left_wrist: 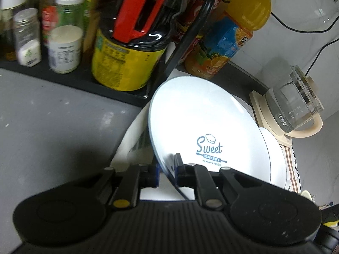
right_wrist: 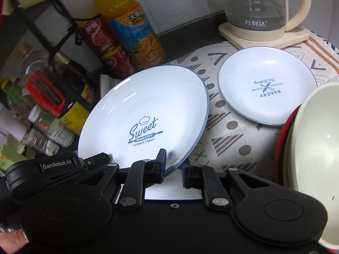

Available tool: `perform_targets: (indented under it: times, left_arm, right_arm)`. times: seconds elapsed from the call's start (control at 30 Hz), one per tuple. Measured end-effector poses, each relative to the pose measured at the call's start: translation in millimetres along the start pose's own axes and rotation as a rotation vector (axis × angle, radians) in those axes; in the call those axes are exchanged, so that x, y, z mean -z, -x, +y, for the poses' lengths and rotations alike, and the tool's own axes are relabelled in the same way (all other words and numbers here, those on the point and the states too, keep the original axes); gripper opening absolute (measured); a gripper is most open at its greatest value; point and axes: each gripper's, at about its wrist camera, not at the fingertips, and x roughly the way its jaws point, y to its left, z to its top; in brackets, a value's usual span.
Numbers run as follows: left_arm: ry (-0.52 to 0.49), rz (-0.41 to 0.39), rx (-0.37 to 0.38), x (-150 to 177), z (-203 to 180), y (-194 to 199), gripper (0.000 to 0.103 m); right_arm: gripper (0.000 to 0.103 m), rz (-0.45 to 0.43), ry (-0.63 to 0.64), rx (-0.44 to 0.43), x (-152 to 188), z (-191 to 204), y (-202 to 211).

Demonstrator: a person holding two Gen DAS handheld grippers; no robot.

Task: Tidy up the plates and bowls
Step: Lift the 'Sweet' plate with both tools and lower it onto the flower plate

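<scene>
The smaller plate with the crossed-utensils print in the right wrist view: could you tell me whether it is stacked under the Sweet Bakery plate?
No, the smaller plate lies alone on the patterned cloth.

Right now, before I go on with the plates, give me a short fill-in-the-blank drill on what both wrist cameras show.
1. The left tool and the right tool are both shut on the rim of the ____ plate.
2. The smaller plate lies flat on the patterned ____.
3. The glass kettle stands on a cream ____.
4. The juice bottle has a ____ cap.

Missing: Sweet Bakery; cloth; base; yellow
</scene>
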Motion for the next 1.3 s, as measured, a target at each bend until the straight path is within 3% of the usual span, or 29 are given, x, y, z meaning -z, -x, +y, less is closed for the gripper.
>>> perform_targets:
  times: [0.3,0.77,1.3]
  left_arm:
    - [0.042,-0.025,-0.045,31.5,11.7,36.2,0.011]
    - [0.062,-0.018,-0.079,89.6,20.8,71.2,0.013]
    - [0.064,0.057,-0.092,122.6,24.1,73.9,0.015]
  right_arm:
    - [0.014,0.022,0.066,-0.058,20.0,4.5,18.3]
    - [0.014,0.053,0.143,-0.078,59.2,-1.1,44.7]
    - [0.014,0.081,0.163,-0.052,83.1,-15.5,56.6]
